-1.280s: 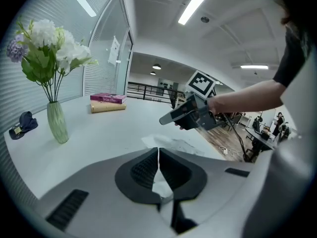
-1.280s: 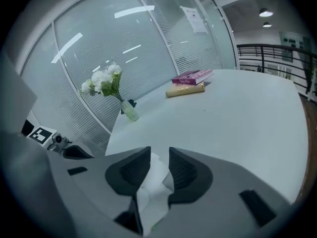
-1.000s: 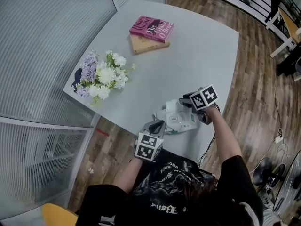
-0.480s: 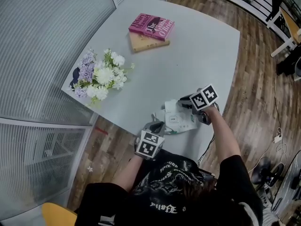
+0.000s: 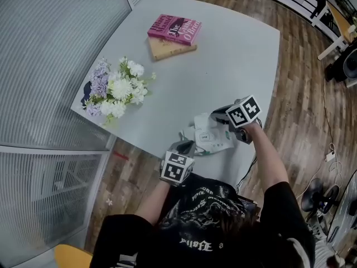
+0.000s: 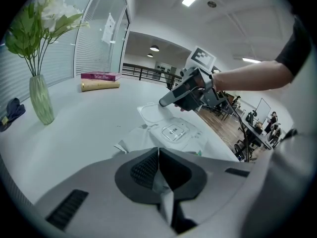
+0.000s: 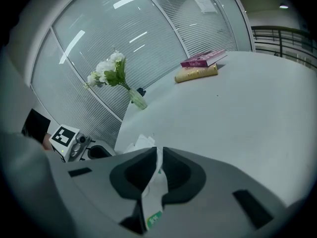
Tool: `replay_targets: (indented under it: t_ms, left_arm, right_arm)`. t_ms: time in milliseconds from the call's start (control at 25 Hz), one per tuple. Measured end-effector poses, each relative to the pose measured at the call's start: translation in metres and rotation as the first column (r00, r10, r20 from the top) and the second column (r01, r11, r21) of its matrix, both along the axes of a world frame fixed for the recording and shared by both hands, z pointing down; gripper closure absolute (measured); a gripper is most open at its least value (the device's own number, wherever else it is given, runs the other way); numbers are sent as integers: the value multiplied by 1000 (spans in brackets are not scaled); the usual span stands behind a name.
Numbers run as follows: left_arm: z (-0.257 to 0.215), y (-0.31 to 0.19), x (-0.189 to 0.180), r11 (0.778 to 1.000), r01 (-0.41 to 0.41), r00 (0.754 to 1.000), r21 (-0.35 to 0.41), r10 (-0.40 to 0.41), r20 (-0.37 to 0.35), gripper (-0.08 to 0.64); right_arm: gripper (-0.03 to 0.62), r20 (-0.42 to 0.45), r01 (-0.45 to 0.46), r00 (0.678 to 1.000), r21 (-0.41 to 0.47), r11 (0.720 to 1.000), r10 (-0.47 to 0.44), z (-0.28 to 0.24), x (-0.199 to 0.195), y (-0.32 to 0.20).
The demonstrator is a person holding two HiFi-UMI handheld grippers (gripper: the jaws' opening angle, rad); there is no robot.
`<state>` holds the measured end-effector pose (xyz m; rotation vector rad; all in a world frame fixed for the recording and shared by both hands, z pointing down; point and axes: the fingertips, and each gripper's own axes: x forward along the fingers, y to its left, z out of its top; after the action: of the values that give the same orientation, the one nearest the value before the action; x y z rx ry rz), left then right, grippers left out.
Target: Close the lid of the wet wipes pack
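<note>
- Head view: the wet wipes pack (image 5: 215, 140) lies on the near edge of the grey table (image 5: 223, 66), just in front of the person, between the two grippers.
- Its lid (image 6: 150, 112) is open, folded back flat on the far side of the pack; the opening under it bears a clear label reading "OPEN".
- The left gripper (image 6: 158, 150) has its jaws pressed together on a thin white edge of the pack at its near end.
- The right gripper (image 7: 157, 151) has just been closing its jaws, and a thin strip of the pack's white film with green print stands pinched between the pads.
- Left gripper view shows the right gripper's tip just above the open lid; whether it touches the lid cannot be told.
- A glass vase (image 6: 40, 99) of white and purple flowers (image 5: 114, 87) stands near the table's left edge, well apart from the pack.
- Two stacked books (image 5: 174, 30), pink on tan, lie at the far side of the table.
</note>
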<state>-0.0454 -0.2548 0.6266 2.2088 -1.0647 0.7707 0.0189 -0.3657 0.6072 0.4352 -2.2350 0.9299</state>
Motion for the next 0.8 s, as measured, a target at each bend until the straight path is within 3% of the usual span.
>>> replay_targets:
  t_ms: [560, 800]
  left_arm:
    - [0, -1, -2, 1000, 26, 996, -5, -26, -87, 549]
    - [1, -1, -2, 999, 33, 991, -17, -35, -129, 549]
  right_arm:
    - [557, 25, 36, 999, 83, 996, -38, -27, 1, 26]
    - [554, -3, 76, 997, 170, 983, -77, -35, 1, 40]
